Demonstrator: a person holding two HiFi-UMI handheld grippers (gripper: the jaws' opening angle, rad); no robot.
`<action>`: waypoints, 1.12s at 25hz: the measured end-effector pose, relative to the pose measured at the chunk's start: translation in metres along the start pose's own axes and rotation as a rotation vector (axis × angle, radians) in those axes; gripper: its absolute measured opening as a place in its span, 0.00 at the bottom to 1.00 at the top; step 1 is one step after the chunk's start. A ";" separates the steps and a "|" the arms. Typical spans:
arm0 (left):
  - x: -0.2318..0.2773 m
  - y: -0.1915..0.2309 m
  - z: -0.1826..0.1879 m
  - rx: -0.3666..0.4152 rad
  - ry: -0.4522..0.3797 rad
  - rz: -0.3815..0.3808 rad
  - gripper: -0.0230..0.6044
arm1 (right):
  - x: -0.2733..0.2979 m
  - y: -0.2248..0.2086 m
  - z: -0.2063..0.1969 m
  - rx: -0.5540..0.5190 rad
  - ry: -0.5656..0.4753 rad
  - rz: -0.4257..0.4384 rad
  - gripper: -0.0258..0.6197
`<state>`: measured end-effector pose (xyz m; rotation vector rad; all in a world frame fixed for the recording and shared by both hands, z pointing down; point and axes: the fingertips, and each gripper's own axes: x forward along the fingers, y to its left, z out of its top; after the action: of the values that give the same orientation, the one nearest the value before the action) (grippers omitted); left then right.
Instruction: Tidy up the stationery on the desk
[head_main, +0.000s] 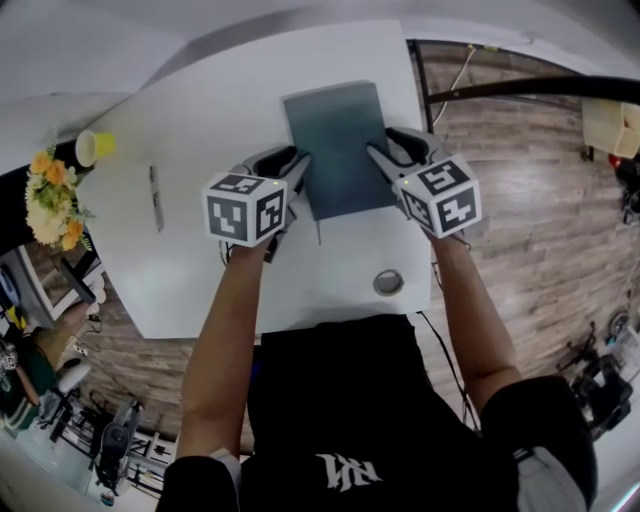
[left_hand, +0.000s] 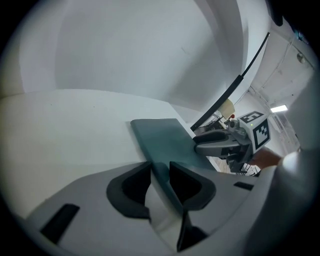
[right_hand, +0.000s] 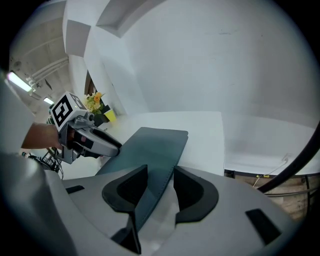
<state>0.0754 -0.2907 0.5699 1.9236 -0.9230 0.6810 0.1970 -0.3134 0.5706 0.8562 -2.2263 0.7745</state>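
Dark teal rectangular hardcover book (head_main: 340, 145) lies flat on the white tabletop (head_main: 200, 130), centre-right, long side running away from the person. One gripper on each long side, near the book's close end.

Left gripper (head_main: 297, 160): jaws spread, released. Its own view shows the book's left edge running up between the two black pads, with pale tabletop showing beside it, so the pads are not pressing on it.

Right gripper (head_main: 385, 148): jaws also apart. The book's right edge passes between the pads, closer to the left pad, with a pale gap on the other side. No clamp seen.

Both grippers tilt downward toward the tabletop, marker cubes facing up at the head camera, and each shows in the other's view across the book.

Elsewhere on the tabletop:
- thin grey pen-like stick (head_main: 156, 197), left of the left gripper, well apart from the book
- small round metal disc (head_main: 388, 282) near the front edge, by the person's right forearm
- yellow cup (head_main: 95, 147) at the far left corner
- orange and yellow flower bunch (head_main: 55, 195) just beside that cup

Wood-plank floor (head_main: 530, 200) to the right.
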 end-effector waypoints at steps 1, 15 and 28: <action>0.000 0.000 0.000 0.004 0.005 0.008 0.22 | 0.000 0.000 0.000 0.000 0.000 -0.001 0.33; -0.002 -0.001 -0.005 0.060 0.021 0.043 0.21 | 0.003 0.003 -0.001 0.007 0.003 0.009 0.29; -0.052 0.025 -0.062 0.111 0.065 0.038 0.21 | 0.019 0.079 -0.020 -0.019 0.066 0.037 0.28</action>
<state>0.0191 -0.2279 0.5722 1.9731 -0.8992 0.8281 0.1346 -0.2573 0.5732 0.7712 -2.1932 0.7866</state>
